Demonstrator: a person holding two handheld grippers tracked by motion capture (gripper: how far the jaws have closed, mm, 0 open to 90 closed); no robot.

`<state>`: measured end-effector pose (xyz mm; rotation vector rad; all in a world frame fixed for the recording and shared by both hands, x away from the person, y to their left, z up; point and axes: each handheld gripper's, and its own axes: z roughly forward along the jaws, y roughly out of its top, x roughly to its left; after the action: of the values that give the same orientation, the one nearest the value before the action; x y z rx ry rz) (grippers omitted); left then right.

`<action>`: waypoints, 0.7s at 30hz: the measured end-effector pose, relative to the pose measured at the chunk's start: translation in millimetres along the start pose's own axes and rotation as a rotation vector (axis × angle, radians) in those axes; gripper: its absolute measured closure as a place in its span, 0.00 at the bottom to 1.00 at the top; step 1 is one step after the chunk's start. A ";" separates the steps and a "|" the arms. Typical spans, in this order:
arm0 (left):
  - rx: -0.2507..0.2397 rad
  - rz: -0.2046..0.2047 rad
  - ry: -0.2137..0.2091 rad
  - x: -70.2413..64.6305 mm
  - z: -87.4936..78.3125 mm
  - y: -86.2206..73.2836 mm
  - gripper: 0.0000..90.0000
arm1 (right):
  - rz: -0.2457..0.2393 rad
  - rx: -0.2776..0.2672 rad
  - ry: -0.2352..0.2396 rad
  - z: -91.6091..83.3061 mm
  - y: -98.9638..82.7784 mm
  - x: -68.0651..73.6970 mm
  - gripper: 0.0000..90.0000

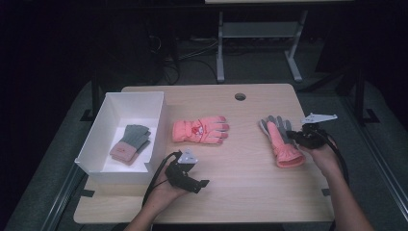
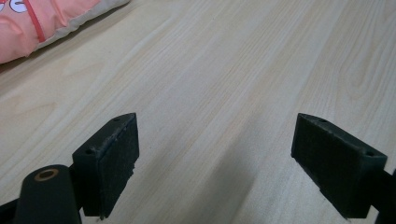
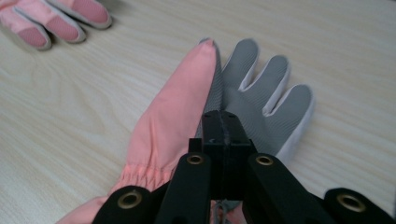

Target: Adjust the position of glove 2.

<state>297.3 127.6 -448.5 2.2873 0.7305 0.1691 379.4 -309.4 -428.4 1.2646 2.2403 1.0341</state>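
Now right gripper (image 3: 223,122) jaws pressed together on palm-up glove (image 3: 252,93), right of frame. I lift slow, keep pinch. Left gripper (image 2: 215,154) jaws apart over bare counter (image 2: 224,60), free to assist.

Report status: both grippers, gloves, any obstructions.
Left gripper open over bare table. Right gripper shut above grey-palmed pink glove; grip unclear. Second pink glove mid-table, unobstructed.
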 end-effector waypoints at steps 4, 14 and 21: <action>0.008 0.007 -0.003 0.6 1.7 -0.4 0.16 | -0.011 0.063 -0.001 13.2 -7.7 1.2 1.00; 0.023 0.002 0.000 2.9 1.2 -2.0 0.16 | -0.034 0.092 0.049 18.0 -14.0 12.2 1.00; 0.035 -0.001 -0.002 2.7 1.6 -3.0 0.16 | -0.075 0.100 0.089 16.7 -16.4 28.4 1.00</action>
<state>298.7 129.8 -452.0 2.3201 0.7389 0.1553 365.2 -283.8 -450.7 1.1863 2.4146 0.9798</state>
